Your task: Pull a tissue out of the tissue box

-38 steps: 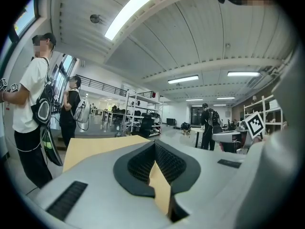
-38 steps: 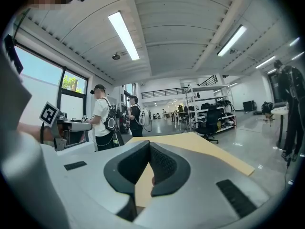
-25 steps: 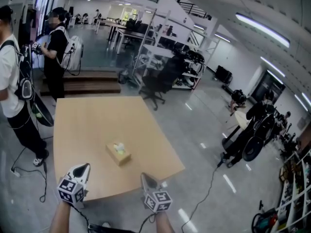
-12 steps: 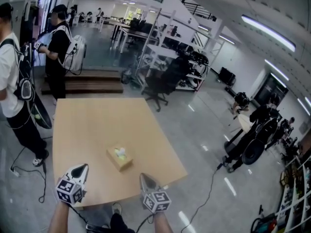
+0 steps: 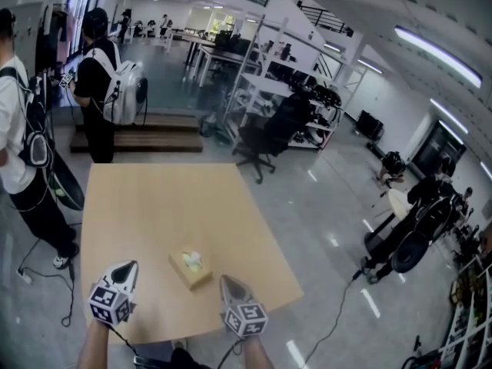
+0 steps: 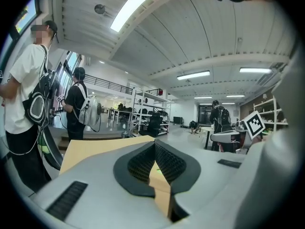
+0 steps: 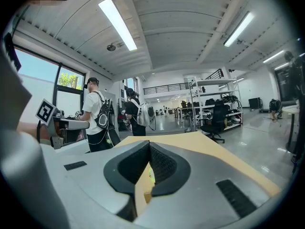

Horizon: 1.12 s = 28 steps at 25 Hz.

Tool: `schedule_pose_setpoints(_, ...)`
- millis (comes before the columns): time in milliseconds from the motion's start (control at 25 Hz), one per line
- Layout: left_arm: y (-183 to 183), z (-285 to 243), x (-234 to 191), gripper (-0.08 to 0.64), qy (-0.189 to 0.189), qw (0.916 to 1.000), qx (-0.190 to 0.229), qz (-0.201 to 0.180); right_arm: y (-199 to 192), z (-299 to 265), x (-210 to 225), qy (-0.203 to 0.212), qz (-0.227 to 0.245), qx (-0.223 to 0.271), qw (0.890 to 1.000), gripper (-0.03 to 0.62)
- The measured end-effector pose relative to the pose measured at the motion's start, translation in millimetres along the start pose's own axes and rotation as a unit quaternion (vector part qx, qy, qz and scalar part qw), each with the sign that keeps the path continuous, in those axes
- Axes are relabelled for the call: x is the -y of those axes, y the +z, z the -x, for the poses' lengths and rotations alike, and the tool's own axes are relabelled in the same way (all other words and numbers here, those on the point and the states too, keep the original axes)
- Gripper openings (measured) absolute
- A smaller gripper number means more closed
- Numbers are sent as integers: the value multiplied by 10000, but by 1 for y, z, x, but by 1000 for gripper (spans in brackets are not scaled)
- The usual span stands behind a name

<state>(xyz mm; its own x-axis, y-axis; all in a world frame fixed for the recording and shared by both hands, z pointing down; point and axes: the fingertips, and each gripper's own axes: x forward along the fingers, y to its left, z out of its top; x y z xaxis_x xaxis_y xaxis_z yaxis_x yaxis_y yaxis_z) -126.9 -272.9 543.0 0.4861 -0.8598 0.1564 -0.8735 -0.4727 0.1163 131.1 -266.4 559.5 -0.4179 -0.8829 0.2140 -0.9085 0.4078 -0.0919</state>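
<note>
A tan tissue box [image 5: 190,268] with a pale yellow-green tissue [image 5: 192,258] sticking out of its top sits on the wooden table [image 5: 154,206], near the front edge. My left gripper [image 5: 132,266] hovers over the table's near edge, to the left of the box and short of it, shut and empty. My right gripper [image 5: 224,280] is just right of the box, also short of it, shut and empty. In the left gripper view the jaws of the left gripper [image 6: 155,151] meet. In the right gripper view the right gripper [image 7: 148,151] is shut, with a sliver of tissue [image 7: 151,175] showing in the slit.
Two people with backpacks stand beyond the table's left side, one in white [image 5: 19,152] and one in black [image 5: 100,91]. A black office chair [image 5: 265,133] and shelving stand past the far end. Cables [image 5: 338,298] lie on the grey floor to the right.
Both grippers have come forward to the table's near edge, still shut. The box has not moved on the table. The person in black has turned away.
</note>
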Motion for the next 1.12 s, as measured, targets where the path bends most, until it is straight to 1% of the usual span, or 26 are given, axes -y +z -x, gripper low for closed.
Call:
schedule_pose_setpoints(120,-1,-17,-11,6,68,10000,-26,-23,-2,-22,8,75,-23,-63,9999,11)
schedule_pose_setpoints(240,-6,-36,-18,6,105,9999,-85,40,-6,-43,17,163,-5,-160,9997,11)
schedule_pose_setpoints(440,-24,-65,-31,6,155,9995,-221,153,-22,-78,30,270,-36,-328,9991,11)
schedule_pose_setpoints(560,-39,-73,-34,6,204,9988,-373,236,-36,-87,32,346,-71,-485,9982,11)
schedule_pose_setpoints(760,-61,-79,-38,6,280,9970,-675,250,-55,-99,35,423,-142,-771,9960,11)
schedule_pose_setpoints(960,-78,-93,-48,7,298,9951,-860,393,-71,-117,41,414,-255,-940,9944,11)
schedule_pose_setpoints(1120,-90,-101,-41,6,319,9934,-992,489,-89,-119,52,378,-297,-1178,9919,11)
